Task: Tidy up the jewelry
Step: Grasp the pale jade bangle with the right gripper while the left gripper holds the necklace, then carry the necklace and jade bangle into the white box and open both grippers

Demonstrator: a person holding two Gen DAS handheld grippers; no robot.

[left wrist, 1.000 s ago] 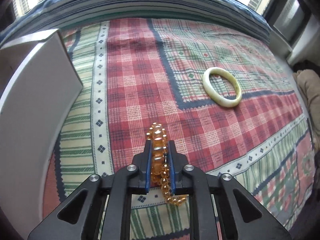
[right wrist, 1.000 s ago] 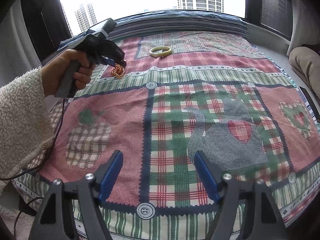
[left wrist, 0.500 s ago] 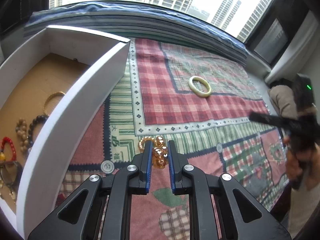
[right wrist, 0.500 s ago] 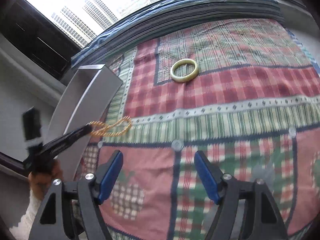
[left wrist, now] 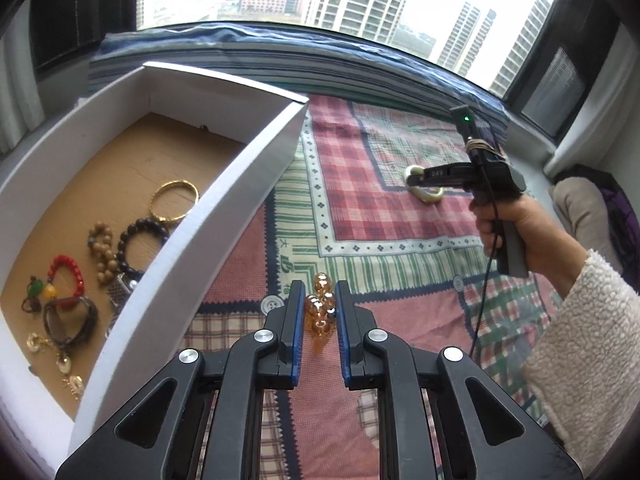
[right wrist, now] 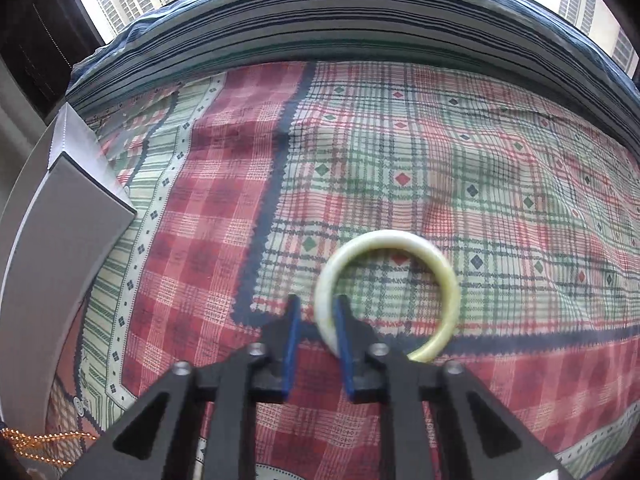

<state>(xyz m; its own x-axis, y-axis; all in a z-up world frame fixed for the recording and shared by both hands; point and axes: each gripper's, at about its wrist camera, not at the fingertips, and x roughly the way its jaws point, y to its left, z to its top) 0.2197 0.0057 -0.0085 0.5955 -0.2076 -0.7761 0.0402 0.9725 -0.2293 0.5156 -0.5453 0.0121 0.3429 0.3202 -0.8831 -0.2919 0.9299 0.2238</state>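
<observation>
Your left gripper is clamped on the amber bead bracelet bound for the white box, while your right gripper's parted fingers straddle the jade bangle's rim, ready to pinch.

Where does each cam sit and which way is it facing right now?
Left wrist: on the left gripper, shut on the amber bead bracelet, facing the white box; the right hand shows.
Right wrist: on the right gripper, looking down at the quilt, jaws astride the jade bangle.
Shared: bangle, box, quilt.
</observation>
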